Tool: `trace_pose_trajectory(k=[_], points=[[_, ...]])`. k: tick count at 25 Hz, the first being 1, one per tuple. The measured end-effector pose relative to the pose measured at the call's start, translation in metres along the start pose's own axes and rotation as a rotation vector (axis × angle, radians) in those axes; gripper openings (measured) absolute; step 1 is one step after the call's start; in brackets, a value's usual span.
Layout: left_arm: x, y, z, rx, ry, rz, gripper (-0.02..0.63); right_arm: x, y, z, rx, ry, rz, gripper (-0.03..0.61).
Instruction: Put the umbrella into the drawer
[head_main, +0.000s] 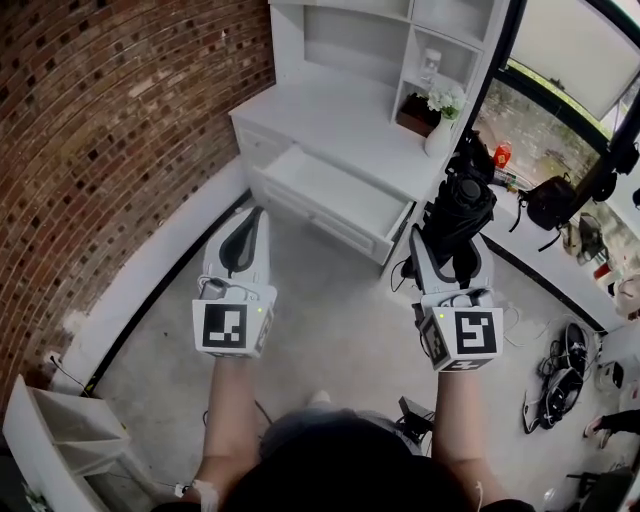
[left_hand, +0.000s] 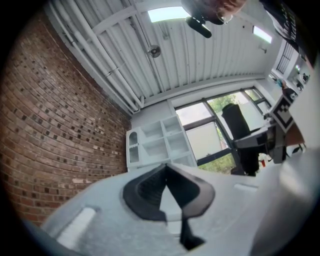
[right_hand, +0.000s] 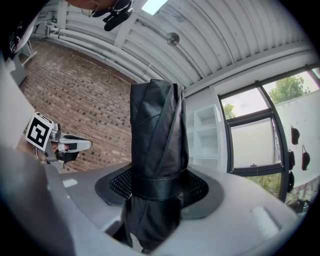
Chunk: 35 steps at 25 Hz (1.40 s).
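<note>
Jaws of the right gripper (right_hand: 157, 186) are clamped on the umbrella (right_hand: 156, 125). It is black and folded up, and a black strap (right_hand: 145, 193) goes round it right where the jaws squeeze it. It stands up straight between the jaws. Most of it sticks out above them and a small bit hangs below.

Jaws of the left gripper (left_hand: 166, 174) are closed. Their black tips touch and nothing is between them. This gripper is off to the left of the right jaws, side by side with them and well apart.

Ahead of both pairs of jaws, and a little left of the right jaws, is the drawer (head_main: 322, 222). It is white and pulled open. The umbrella is not in it; it is up in the air in the right jaws.

Just past the drawer is a white tabletop (head_main: 330, 120), with white shelves (head_main: 350, 40) behind it. A white vase (head_main: 440, 135) with white flowers stands on the tabletop, straight ahead of the right jaws.

Under the jaws is the grey floor (head_main: 340, 320). Far out to the left of the left jaws is a brick wall (head_main: 120, 130)
</note>
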<state>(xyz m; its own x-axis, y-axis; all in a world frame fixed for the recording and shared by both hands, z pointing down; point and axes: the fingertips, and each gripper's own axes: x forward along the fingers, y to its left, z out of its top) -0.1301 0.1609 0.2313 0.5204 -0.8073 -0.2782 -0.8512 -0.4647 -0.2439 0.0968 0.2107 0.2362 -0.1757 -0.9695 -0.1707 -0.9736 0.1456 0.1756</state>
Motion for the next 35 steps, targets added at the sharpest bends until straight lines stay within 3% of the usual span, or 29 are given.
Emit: trace_pose_trajectory(k=[11,23,35], points=[[0.050,0.019,-0.044,-0.033,0.041,-0.037,0.000,0.054,-0.013,-0.030,0.031,0.048,-0.026,0.255],[0.100,0.055,-0.080,-0.035,0.078,0.024,0.000,0.129,-0.025,-0.058,0.050,0.064,0.026,0.255],[0.203,0.092,-0.123,-0.022,0.108,0.088,0.000,0.257,-0.059,-0.092,0.072,0.077,0.109,0.255]])
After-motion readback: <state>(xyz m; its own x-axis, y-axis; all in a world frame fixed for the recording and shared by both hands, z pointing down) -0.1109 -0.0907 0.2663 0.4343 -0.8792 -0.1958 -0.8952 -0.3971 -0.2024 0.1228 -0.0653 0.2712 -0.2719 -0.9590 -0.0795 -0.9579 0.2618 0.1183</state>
